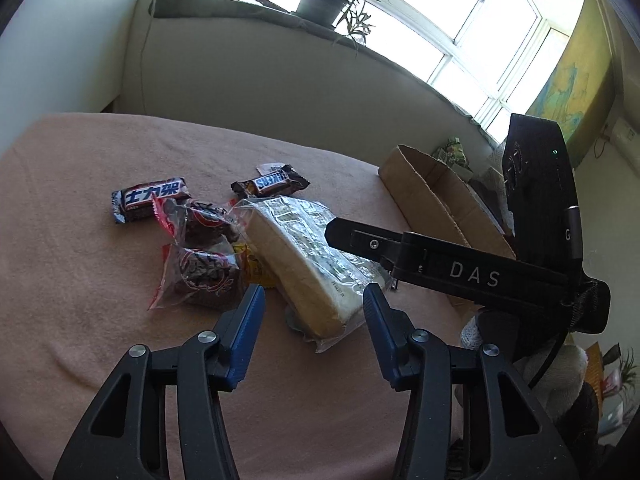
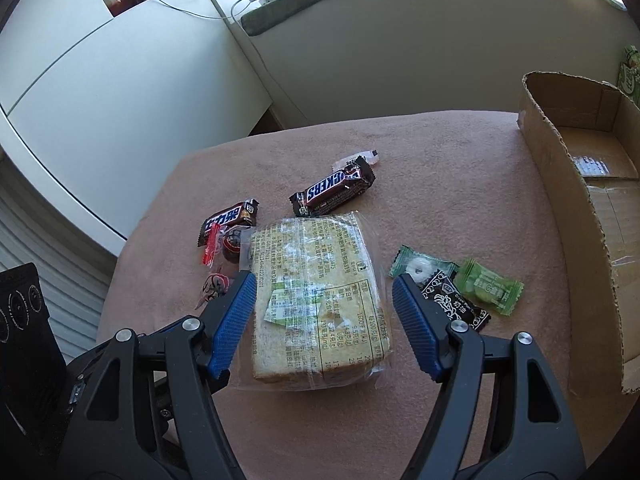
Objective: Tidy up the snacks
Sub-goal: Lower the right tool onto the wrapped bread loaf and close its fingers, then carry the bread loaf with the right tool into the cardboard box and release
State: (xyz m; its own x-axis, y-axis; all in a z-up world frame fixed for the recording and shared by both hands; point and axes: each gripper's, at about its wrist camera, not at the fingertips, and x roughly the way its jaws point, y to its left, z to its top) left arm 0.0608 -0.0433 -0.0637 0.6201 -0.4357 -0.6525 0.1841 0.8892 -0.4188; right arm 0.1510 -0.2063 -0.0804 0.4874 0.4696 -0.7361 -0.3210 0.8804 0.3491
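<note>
A wrapped loaf of sliced bread lies in the middle of the pink-covered table; it also shows in the left wrist view. My right gripper is open, its blue fingers straddling the bread just above it. My left gripper is open and empty, near the bread's near end. Two Snickers bars, two dark cakes in clear wrappers, and three small candies lie around the bread. An open cardboard box stands at the right.
The right gripper's black body crosses the left wrist view in front of the box. A wall, a windowsill and a potted plant lie behind the table. A white cabinet stands at the left.
</note>
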